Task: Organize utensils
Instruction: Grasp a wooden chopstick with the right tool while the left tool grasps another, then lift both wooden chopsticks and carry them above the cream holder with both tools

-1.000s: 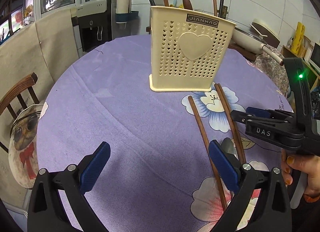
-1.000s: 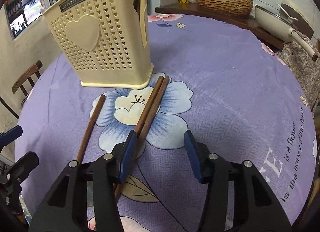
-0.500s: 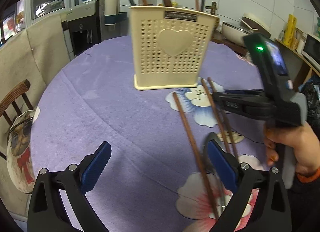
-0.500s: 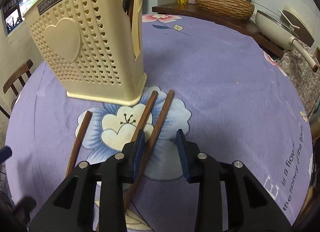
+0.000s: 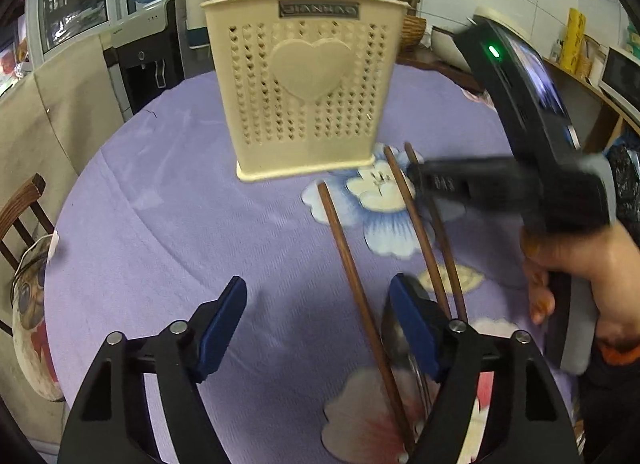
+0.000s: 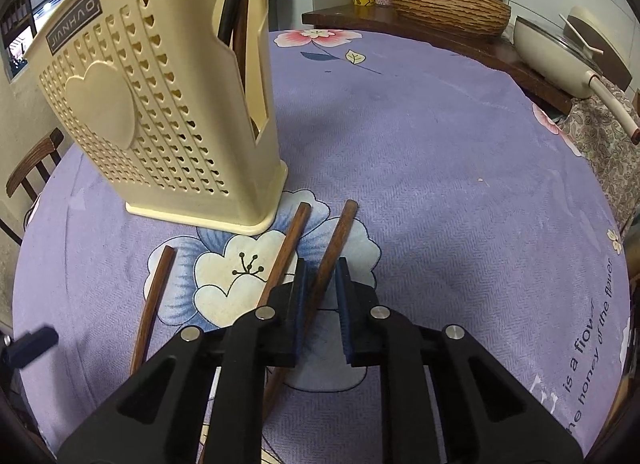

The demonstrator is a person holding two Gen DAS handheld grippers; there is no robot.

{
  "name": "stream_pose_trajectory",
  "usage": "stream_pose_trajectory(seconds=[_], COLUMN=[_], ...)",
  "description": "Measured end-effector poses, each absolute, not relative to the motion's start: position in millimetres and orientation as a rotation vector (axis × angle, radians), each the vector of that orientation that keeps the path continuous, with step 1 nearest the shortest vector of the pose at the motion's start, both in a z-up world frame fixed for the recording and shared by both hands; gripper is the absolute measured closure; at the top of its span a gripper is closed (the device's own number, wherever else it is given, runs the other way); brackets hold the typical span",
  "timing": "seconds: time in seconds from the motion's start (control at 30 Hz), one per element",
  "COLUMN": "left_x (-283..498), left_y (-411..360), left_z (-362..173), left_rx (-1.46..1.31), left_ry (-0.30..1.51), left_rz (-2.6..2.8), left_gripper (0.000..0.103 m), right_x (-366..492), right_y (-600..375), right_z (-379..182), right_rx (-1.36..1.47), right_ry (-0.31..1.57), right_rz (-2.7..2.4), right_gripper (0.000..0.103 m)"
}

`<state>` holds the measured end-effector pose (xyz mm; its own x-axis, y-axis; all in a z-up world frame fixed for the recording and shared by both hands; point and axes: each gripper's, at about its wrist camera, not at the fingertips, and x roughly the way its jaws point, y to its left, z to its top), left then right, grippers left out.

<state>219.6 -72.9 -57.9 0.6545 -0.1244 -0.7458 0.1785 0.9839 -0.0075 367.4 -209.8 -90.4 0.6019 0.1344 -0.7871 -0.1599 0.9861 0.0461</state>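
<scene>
A cream utensil holder [image 5: 304, 95] with heart holes stands on the purple floral tablecloth and shows in the right wrist view [image 6: 160, 115] too, with several utensils upright inside. Three brown wooden sticks lie in front of it. My right gripper [image 6: 322, 300] has its blue pads narrowly apart around the rightmost stick [image 6: 336, 240], which lies on the cloth. The middle stick [image 6: 286, 252] and left stick [image 6: 154, 292] lie beside it. My left gripper [image 5: 320, 324] is open and empty above the cloth, its right pad over a metal spoon [image 5: 394, 338].
A wooden chair [image 5: 24, 207] stands at the table's left edge. A counter with a woven basket [image 6: 448, 7] and a cream pan [image 6: 560, 51] runs behind the table. The table's right edge [image 6: 616, 248] is near.
My right gripper moved forward toward the holder and narrowed its jaws from wide open to close around the rightmost stick. My left gripper stayed open and drifted slightly.
</scene>
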Motion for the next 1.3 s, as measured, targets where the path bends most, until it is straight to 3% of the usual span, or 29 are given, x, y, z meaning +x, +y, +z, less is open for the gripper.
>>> stream_pose_trajectory(seconds=[0.13, 0.4, 0.47, 0.57, 1.3], left_x=[252, 288, 291, 294, 283], left_y=[-80, -101, -104, -113, -75], left_z=[-60, -77, -76, -74, -57], left_rx=[0.087, 0.14, 0.147, 0.17, 0.029], left_ry=[0.884, 0.942, 0.947, 0.956, 0.902], left_rz=[-0.175, -0.186, -0.189, -0.206, -0.234], left_gripper=[0.049, 0.064, 0.08, 0.093, 0.095], right_x=[366, 366, 368, 370, 365], right_y=[-208, -206, -207, -209, -246], right_z=[-91, -91, -91, -91, -87], right_rx=[-0.036, -0.015, -0.001, 0.019, 0.262], right_ry=[0.911, 0.912, 0.909, 0.906, 0.903], right_rz=[0.169, 0.171, 0.169, 0.17, 0.281], right_gripper=[0.088, 0.089, 0.09, 0.092, 0.095])
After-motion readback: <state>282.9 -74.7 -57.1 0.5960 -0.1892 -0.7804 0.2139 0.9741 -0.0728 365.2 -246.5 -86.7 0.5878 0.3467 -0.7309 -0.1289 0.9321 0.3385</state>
